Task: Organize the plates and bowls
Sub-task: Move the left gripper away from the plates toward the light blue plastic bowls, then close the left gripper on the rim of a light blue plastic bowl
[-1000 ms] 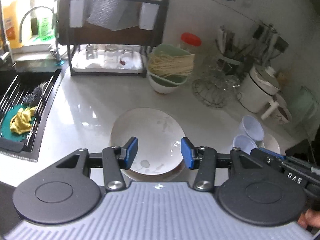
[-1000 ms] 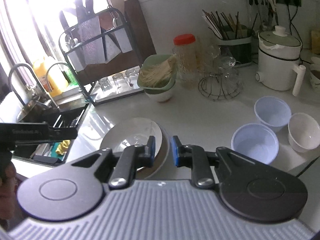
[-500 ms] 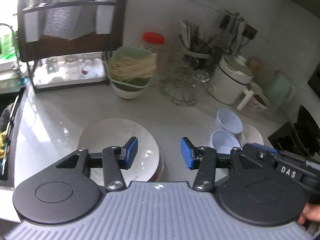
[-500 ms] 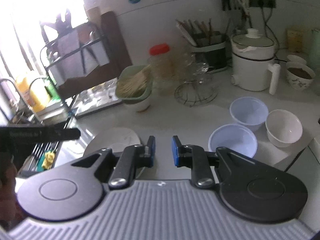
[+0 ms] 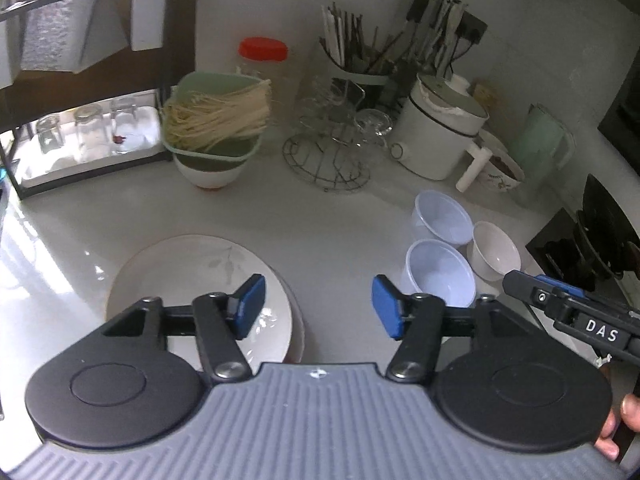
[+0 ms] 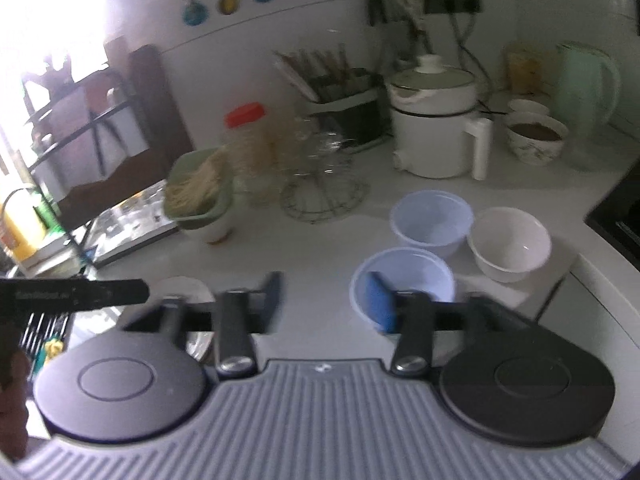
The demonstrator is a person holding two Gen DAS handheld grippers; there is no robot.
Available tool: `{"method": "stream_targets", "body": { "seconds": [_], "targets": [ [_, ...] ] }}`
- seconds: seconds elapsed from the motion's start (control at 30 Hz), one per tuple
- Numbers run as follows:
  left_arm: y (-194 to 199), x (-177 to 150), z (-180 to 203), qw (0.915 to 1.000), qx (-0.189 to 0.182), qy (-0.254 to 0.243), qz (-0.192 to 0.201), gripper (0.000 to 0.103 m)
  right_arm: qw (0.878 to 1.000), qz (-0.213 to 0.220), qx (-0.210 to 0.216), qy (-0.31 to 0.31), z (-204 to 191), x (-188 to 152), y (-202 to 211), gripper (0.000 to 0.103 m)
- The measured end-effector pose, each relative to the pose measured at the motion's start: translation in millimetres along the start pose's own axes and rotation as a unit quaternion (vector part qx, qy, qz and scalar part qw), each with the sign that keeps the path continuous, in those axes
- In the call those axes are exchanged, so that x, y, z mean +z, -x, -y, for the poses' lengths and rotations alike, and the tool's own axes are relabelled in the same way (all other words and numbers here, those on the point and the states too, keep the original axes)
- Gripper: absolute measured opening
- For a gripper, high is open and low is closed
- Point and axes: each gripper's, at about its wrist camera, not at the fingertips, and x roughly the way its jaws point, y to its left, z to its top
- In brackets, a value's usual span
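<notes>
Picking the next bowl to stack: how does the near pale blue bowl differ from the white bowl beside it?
The near blue bowl is pale, slightly see-through blue; the white bowl is opaque off-white with a glossy inside. The blue bowl looks wider at the rim. It sits closest to the right gripper, whose right fingertip overlaps it in view; the white bowl sits farther right, at the counter's edge. Both stand upright and look empty.

A home kitchen. A dish rack [image 5: 92, 80], utensil holder [image 5: 360, 60] and electric cooking pot [image 5: 436, 136] crowd the table [image 5: 320, 216].
</notes>
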Motion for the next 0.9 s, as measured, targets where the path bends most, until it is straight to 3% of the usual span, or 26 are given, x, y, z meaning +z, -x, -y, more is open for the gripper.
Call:
{"method": "stream_targets", "body": {
  "seconds": [0.37, 0.67, 0.9],
  "targets": [
    [-61.1, 13.0, 37.4, 0.9988, -0.030, -0.026, -0.028, 0.070, 0.998, -0.022, -0.024, -0.050, 47.4, -0.9, -26.0, 0.063],
    [-125.2, 25.2, 65.5, 0.9982, -0.039, -0.009, -0.043, 0.069, 0.996, -0.046, -0.041, -0.062, 98.2, 10.5, -71.1, 0.063],
    [-172.1, 21.9, 81.9, 0.9960, -0.046, -0.009, -0.076, 0.068, 0.994, -0.072, -0.037, -0.073, 120.8, -0.3, -100.5, 0.056]
  ]
}}
